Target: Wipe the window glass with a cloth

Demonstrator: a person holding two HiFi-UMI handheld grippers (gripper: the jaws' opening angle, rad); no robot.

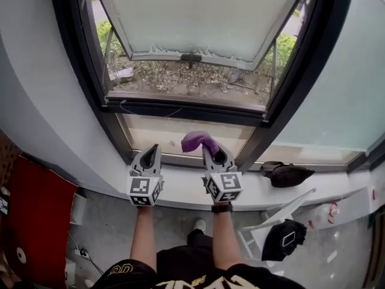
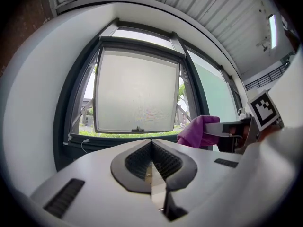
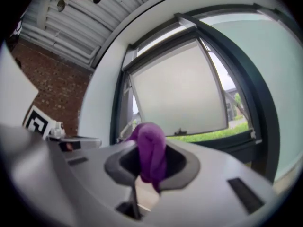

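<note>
Head view looks steeply down on the window, where the frosted glass [image 1: 198,17] sits in a sash tilted open at its lower edge, with greenery showing beneath it. Below the dark frame [image 1: 180,110] runs a pale sill [image 1: 180,188], and a dark bag [image 1: 286,174] lies on it to the right. Both grippers are held side by side over the sill, pointing at the window. The left gripper [image 1: 151,152] has its jaws together with nothing between them. The right gripper [image 1: 212,154], just beside it, is clamped on the cloth [image 1: 197,140]. This purple cloth is pinched between the jaws and bunches out past their tips, well below the sash. Whether it touches the lower pane cannot be told.
</note>
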